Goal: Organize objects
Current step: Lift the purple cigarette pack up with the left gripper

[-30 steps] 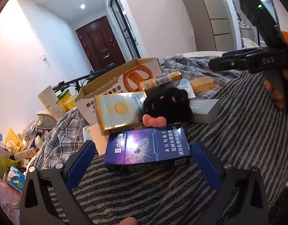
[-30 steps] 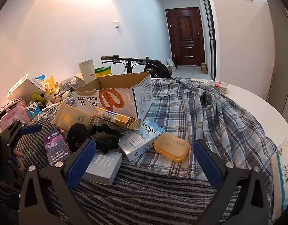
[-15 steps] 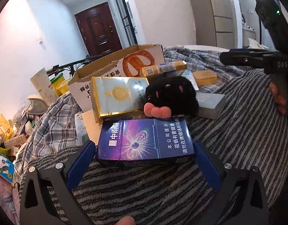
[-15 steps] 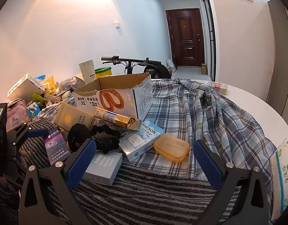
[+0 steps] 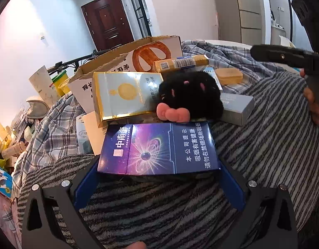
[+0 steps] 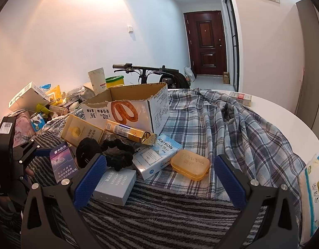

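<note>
A blue-purple cigarette carton (image 5: 159,149) lies flat on the striped blanket (image 5: 263,145), and its two ends sit between the blue pads of my left gripper (image 5: 159,166), which is open around it. Behind it rest a black plush paw (image 5: 190,97), a gold-and-silver carton (image 5: 124,93) and an open cardboard box (image 5: 126,62). My right gripper (image 6: 159,170) hovers open over the blanket with nothing between its fingers. A grey box (image 6: 115,184) lies by its left pad. An orange case (image 6: 190,164) and a white RAISON box (image 6: 157,159) lie ahead of it.
A plaid cloth (image 6: 221,124) covers the round white table (image 6: 284,120). A gold tube (image 6: 128,130) leans on the cardboard box. Cluttered packets pile up at the far left (image 6: 34,103). A wipes pack (image 6: 313,186) sits at the right edge. A bicycle (image 6: 151,72) stands behind.
My left gripper has moved forward and lower until its pads straddle the blue carton. The right gripper has barely moved.
</note>
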`<action>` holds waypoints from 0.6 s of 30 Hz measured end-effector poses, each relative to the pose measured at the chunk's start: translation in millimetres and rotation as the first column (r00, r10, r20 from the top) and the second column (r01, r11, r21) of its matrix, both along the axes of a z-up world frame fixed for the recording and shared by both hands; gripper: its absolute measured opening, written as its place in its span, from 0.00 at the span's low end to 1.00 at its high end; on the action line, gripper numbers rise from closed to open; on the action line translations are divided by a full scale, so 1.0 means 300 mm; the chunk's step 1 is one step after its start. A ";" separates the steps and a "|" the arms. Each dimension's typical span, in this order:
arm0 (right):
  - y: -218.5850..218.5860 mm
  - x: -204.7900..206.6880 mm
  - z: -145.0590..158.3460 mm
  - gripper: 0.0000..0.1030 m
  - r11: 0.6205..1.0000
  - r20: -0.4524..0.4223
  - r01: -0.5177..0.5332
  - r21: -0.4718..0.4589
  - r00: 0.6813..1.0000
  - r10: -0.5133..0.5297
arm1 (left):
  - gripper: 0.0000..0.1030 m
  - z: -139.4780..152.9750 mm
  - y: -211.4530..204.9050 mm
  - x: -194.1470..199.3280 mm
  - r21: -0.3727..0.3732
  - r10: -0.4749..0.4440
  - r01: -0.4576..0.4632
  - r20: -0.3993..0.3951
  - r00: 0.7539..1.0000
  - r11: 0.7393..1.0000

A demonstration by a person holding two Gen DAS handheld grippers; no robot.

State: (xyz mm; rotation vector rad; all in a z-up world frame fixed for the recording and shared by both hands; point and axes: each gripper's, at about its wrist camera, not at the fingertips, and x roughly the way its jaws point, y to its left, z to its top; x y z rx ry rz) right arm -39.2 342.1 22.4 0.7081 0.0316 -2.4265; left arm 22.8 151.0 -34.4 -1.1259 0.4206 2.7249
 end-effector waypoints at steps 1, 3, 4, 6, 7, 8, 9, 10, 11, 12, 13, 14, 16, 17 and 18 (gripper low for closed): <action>-0.002 -0.002 -0.001 1.00 1.000 0.003 0.000 0.002 1.000 0.000 | 1.00 0.003 -0.005 -0.006 0.017 0.000 0.000 0.003 1.000 1.000; -0.004 -0.007 -0.003 1.00 1.000 0.010 0.000 0.006 1.000 0.000 | 0.97 0.005 -0.015 -0.018 0.049 0.004 -0.005 0.021 1.000 0.999; -0.006 -0.006 -0.005 1.00 1.000 0.012 0.000 0.007 1.000 0.000 | 0.97 0.005 -0.019 -0.022 0.063 0.010 -0.012 0.031 0.999 0.998; -0.006 -0.006 -0.006 1.00 1.000 0.014 0.001 0.009 1.000 -0.001 | 0.97 0.008 -0.022 -0.021 0.073 0.011 -0.013 0.028 1.000 0.997; -0.007 -0.005 -0.006 1.00 1.000 0.013 0.001 0.010 1.000 -0.001 | 0.97 0.009 -0.020 -0.018 0.073 0.009 -0.011 0.023 1.000 0.997; -0.007 -0.005 -0.007 1.00 1.000 0.013 0.002 0.010 1.000 -0.002 | 0.97 0.011 -0.019 -0.014 0.073 0.006 -0.008 0.016 1.000 0.997; -0.007 -0.006 -0.007 1.00 1.000 0.014 0.002 0.011 1.000 -0.003 | 0.97 0.015 -0.018 -0.008 0.075 0.002 -0.002 0.007 1.000 0.997; -0.007 -0.007 -0.008 1.00 1.000 0.017 0.003 0.012 1.000 -0.003 | 0.97 0.022 -0.019 -0.001 0.080 -0.004 0.005 -0.005 1.000 0.997; -0.008 -0.010 -0.011 1.00 1.000 0.022 0.005 0.016 1.000 -0.005 | 0.97 0.028 -0.021 0.005 0.085 -0.010 0.011 -0.016 1.000 0.996; -0.010 -0.013 -0.013 1.00 1.000 0.028 0.007 0.020 1.000 -0.007 | 0.97 0.038 -0.022 0.016 0.089 -0.019 0.022 -0.032 0.999 0.996; -0.013 -0.017 -0.016 1.00 1.000 0.034 0.009 0.026 0.999 -0.010 | 0.97 0.051 -0.024 0.029 0.094 -0.032 0.036 -0.050 0.998 0.995; -0.015 -0.020 -0.018 1.00 0.999 0.039 0.010 0.031 0.999 -0.011 | 0.97 0.062 -0.027 0.041 0.098 -0.043 0.049 -0.067 0.997 0.994; -0.018 -0.024 -0.022 1.00 0.999 0.045 0.011 0.040 0.999 -0.012 | 0.97 0.092 -0.032 0.065 0.094 -0.054 0.064 -0.108 0.993 0.993; -0.018 -0.024 -0.023 1.00 0.999 0.046 0.011 0.042 0.999 -0.013 | 0.97 0.109 -0.036 0.078 0.089 -0.053 0.065 -0.133 0.990 0.994; -0.019 -0.024 -0.024 1.00 0.999 0.047 0.011 0.045 0.999 -0.013 | 0.97 0.124 -0.039 0.088 0.087 -0.055 0.068 -0.149 0.987 0.994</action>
